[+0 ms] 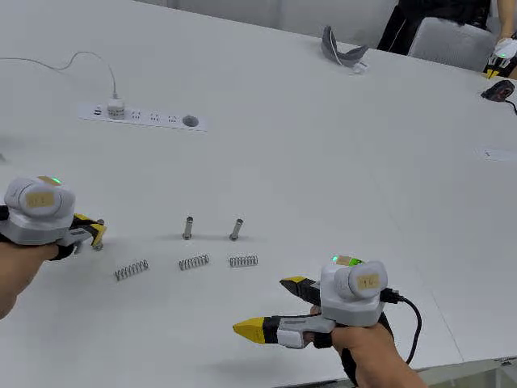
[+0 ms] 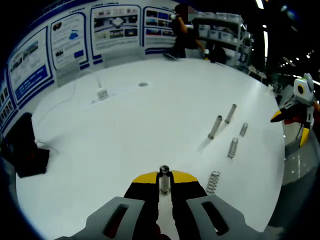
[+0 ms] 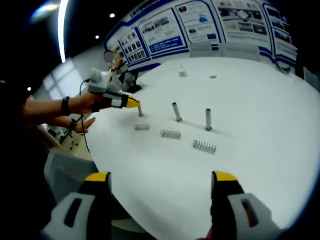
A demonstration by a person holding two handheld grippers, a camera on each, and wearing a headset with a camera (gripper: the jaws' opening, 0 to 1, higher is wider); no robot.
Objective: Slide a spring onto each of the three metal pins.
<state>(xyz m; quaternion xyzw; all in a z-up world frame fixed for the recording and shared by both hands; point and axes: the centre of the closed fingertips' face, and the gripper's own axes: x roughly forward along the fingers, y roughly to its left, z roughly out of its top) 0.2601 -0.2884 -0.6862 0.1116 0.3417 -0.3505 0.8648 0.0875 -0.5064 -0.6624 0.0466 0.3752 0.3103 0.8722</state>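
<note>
Head view: L gripper (image 1: 90,234) sits far left over the desk (image 1: 323,162), jaws pinched narrow on one pin (image 1: 98,236). Pin's long axis is vertical, head up; can't tell if its foot touches the desk. Left gripper view: same pin (image 2: 163,176) stands upright btwn the yellow tips, lower part hidden by the jaws. 2 more pins (image 1: 187,228) (image 1: 236,229) stand upright on the desk, heads up, side by side, apart from each other. 3 springs (image 1: 132,269) (image 1: 194,262) (image 1: 243,260) lie flat in a row just nearer the person than the pins, axes running left-right along the row, none on a pin. R gripper (image 1: 271,305) is low right near the desk's front edge, jaws wide, nothing in them, tips pointing left. Right gripper view: posters (image 3: 200,22) on the wall, text too small to read. Power strip (image 1: 145,118) lies far left, its cable cut off at the frame edge.
</note>
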